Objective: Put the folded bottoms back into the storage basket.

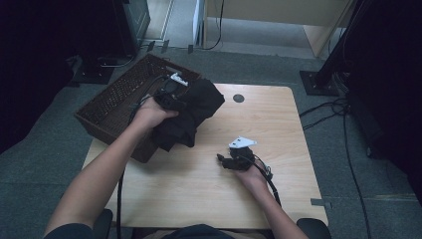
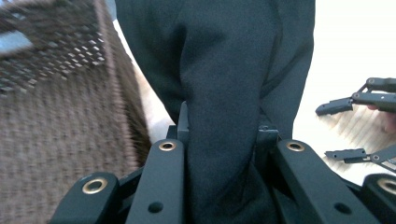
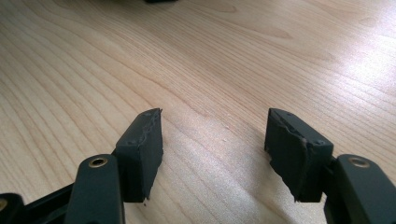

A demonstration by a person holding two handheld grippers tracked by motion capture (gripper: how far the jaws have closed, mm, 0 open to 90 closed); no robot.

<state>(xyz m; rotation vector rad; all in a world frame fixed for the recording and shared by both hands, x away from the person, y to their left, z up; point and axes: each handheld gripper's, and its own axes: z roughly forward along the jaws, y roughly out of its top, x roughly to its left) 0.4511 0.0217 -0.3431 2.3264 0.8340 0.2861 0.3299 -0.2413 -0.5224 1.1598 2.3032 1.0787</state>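
Note:
A black cloth (image 1: pixel 195 110) hangs bunched between the wicker basket (image 1: pixel 115 102) and the wooden table (image 1: pixel 199 189). My left gripper (image 1: pixel 175 102) is shut on it and holds it up over the basket's near corner. In the left gripper view, a thick fold of the cloth (image 2: pixel 224 84) fills the gap between the left gripper's (image 2: pixel 222 128) jaws. My right gripper (image 1: pixel 223 160) lies low over the table's middle right, jaws apart. In the right gripper view, my right gripper (image 3: pixel 215 137) stands open over bare wood with nothing between its pads.
The brown wicker basket (image 2: pixel 56 102) takes up the table's far left corner and overhangs it. A dark round hole (image 1: pixel 238 98) sits near the table's far edge. Cables (image 1: pixel 328 112) and a stand foot (image 1: pixel 318 82) lie on the grey carpet to the right.

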